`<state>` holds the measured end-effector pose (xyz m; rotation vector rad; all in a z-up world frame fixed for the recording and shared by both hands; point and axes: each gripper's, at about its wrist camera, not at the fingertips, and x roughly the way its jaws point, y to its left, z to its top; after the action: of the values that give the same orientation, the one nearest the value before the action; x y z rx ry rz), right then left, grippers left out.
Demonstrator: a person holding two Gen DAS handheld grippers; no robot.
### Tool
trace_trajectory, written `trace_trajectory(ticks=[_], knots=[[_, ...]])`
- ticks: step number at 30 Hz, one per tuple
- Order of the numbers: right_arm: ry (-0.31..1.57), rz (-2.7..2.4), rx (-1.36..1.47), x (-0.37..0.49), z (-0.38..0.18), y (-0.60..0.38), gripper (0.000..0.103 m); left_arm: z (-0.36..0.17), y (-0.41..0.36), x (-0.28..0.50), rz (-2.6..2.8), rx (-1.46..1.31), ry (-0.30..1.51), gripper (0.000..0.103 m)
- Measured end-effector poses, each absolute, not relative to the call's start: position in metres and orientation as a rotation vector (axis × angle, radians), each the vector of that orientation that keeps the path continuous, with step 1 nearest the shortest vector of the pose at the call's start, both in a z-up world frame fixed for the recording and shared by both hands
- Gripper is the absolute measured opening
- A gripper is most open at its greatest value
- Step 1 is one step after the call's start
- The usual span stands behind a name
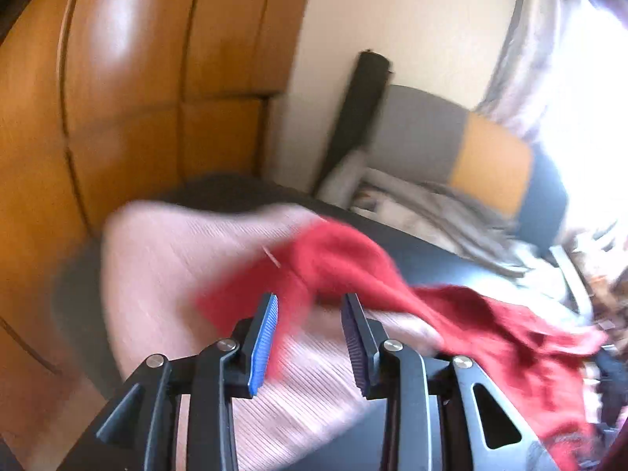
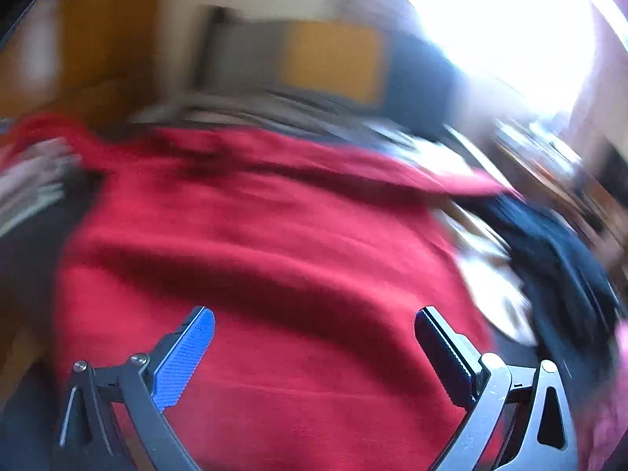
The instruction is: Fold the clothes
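Room: amber wooden cabinet (image 1: 129,90), cream wall, bright window; both views blurred.
Surface: dark table (image 1: 428,267), cluttered at the far side.
Pink ribbed garment (image 1: 165,274): lies flat on the table, beneath one corner of the red piece.
Red garment (image 2: 251,243): spread loosely across the table, creased, one end draped over the pink one.
Left gripper (image 1: 310,337): tilted downward, jaws partly parted, pads pressing nothing; red edge just ahead of the tips.
Right gripper (image 2: 314,357): tilted downward over the red cloth, jaws wide apart, nothing held.
Handling note: likely best to pinch two matching edge corners and pull the cloth taut before laying the fold over.
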<state>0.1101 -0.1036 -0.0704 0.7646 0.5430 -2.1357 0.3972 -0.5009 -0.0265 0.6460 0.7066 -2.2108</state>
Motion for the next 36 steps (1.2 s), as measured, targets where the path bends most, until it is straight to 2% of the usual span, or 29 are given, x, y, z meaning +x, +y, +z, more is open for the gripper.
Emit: trace_trajectory(ticks=[3,8,10,11,13,14,15,18,21,24,25,26,30,36], knots=[[0.556,-1.901,0.729,0.152,-0.07,-0.146,0.103,-0.056,-0.471,0.39,-2.269,0.707,0.837,0.034],[0.783,-1.742,0.746,0.194,-0.108,-0.209,0.103,-0.102,-0.424,0.373,-2.334,0.848,1.041,0.034],[0.851,-1.7,0.8,0.196,-0.126,-0.22,0.098,-0.113,-0.409,0.358,-2.356,0.938,1.082,0.034],[0.813,-1.697,0.833,0.191,-0.127,-0.219,0.086,-0.114,-0.403,0.354,-2.382,0.944,1.092,0.034],[0.685,-1.712,0.903,0.175,-0.122,-0.213,0.068,-0.115,-0.389,0.347,-2.436,0.957,1.119,0.034],[0.608,-1.733,0.947,0.161,-0.118,-0.207,0.045,-0.119,-0.382,0.342,-2.453,0.979,1.147,0.034],[0.531,-1.753,0.992,0.147,-0.115,-0.201,0.032,-0.122,-0.375,0.337,-2.469,1.002,1.175,0.034],[0.296,-1.823,1.124,0.096,-0.116,-0.176,0.032,-0.133,-0.35,0.319,-2.5,1.074,1.228,0.034],[-0.186,-1.668,1.351,0.038,-0.147,-0.139,0.032,-0.141,-0.328,0.294,-2.553,1.104,1.333,0.034],[-0.504,-1.56,1.403,0.009,-0.168,-0.112,0.015,-0.148,-0.313,0.272,-2.573,1.086,1.451,0.036],[-0.568,-1.535,1.412,0.003,-0.174,-0.106,0.013,-0.152,-0.31,0.263,-2.567,1.085,1.485,0.036],[-0.601,-1.521,1.415,0.0,-0.177,-0.102,0.009,-0.155,-0.307,0.256,-2.557,1.082,1.514,0.036],[-0.603,-1.504,1.381,0.004,-0.179,-0.1,0.009,-0.168,-0.302,0.227,-2.499,1.064,1.661,0.037],[-0.644,-1.447,1.34,-0.004,-0.182,-0.101,0.009,-0.178,-0.298,0.188,-2.457,1.016,1.708,0.041]])
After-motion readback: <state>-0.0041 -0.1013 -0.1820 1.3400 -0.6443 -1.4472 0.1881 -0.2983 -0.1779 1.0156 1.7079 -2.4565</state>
